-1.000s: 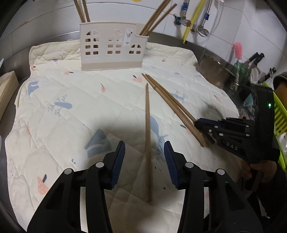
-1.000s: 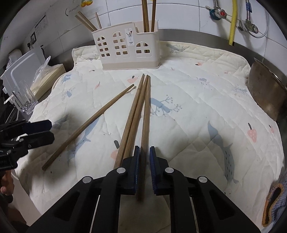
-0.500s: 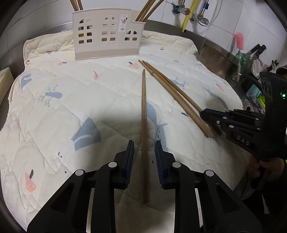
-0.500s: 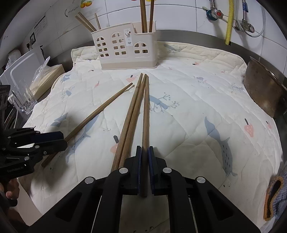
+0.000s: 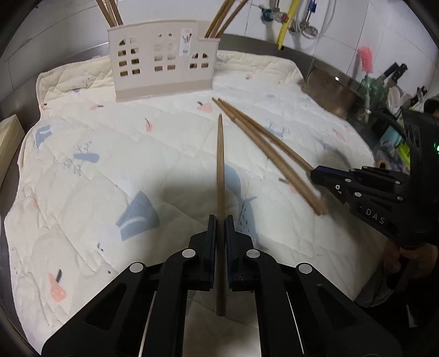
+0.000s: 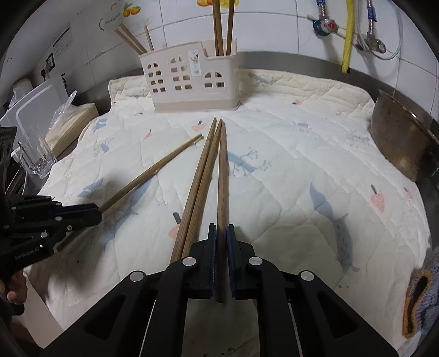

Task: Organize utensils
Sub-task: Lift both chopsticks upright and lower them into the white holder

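1. left gripper is clenched on a single chopstick over the quilted mat.
2. right gripper clamps another chopstick; it seems barely lifted.
3. two chopsticks lie alongside, pointing toward the holder.

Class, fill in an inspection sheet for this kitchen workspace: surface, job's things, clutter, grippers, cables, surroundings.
Surface: quilted printed cloth over a steel counter.
Job's things: cream utensil holder with chopsticks standing in it; two loose chopsticks lying side by side on the cloth.
Clutter: glass tumbler, metal bowl, pink brush.
Grippers: left gripper shut on a single chopstick; right gripper shut on another chopstick.
Cables: yellow hose and white hoses on the wall.
Surroundings: white tiled wall.
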The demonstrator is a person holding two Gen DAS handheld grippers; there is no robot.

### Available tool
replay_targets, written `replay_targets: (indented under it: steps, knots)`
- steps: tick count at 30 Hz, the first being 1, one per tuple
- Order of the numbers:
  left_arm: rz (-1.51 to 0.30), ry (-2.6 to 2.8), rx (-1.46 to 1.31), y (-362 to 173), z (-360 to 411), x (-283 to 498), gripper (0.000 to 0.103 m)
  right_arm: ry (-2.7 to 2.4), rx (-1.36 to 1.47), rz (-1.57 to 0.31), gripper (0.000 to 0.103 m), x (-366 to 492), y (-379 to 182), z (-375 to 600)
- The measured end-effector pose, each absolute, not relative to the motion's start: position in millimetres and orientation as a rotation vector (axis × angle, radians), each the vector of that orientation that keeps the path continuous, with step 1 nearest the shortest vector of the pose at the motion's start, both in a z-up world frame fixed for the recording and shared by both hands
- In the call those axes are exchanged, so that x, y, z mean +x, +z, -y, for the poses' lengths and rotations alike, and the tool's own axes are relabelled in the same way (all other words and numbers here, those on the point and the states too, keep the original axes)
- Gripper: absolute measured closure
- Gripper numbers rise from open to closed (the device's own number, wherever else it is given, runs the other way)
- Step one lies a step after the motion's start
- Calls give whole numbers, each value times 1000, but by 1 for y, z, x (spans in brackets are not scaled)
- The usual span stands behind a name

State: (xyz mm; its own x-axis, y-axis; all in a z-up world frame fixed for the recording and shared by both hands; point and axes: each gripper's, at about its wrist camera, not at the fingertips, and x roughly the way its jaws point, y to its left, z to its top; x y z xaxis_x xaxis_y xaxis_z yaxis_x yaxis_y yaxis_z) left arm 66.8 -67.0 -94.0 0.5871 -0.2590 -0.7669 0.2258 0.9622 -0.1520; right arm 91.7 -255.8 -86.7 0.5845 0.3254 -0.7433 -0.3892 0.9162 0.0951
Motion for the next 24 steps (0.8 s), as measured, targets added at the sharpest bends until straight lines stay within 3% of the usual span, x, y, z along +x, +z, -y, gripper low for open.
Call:
replay_targets:
  steps: [18, 24]
  knots:
    - [-689, -307, 11, 8, 51, 99, 97, 478, -105, -613, 96, 101, 16, 258]
    - [-688, -328, 10, 19, 47, 119, 97, 499, -129, -579, 97, 119, 40, 250]
